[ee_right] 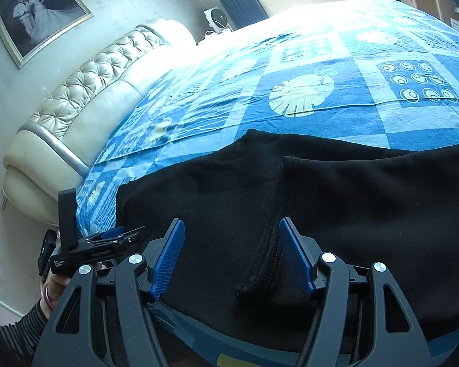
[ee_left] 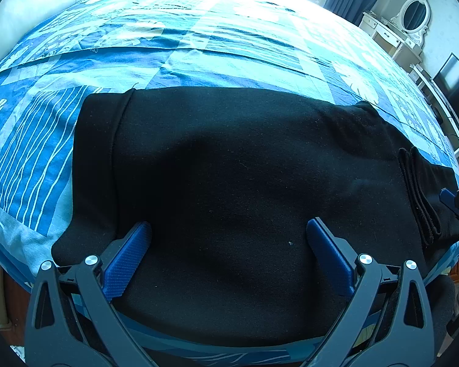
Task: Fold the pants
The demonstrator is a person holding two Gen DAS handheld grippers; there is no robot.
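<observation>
Bed (ee_left: 199,61) with blue patchwork cover fills both views. Black pants (ee_left: 229,168) lie flat near its front edge, directly ahead of and under both tools, already folded into a broad rectangle. Cuff band sits ahead-left of the left tool (ee_left: 229,238); a stacked hem or waistband edge (ee_left: 419,195) lies off to its right. Left tool: jaws wide apart over the cloth, holding nothing. Right tool (ee_right: 231,244): jaws apart, a raised ridge of fabric (ee_right: 266,263) between them, pads not pressing it. Step looks like between folds, regrasping. Next move likely: close on an edge with each tool and carry it across for the next fold.
</observation>
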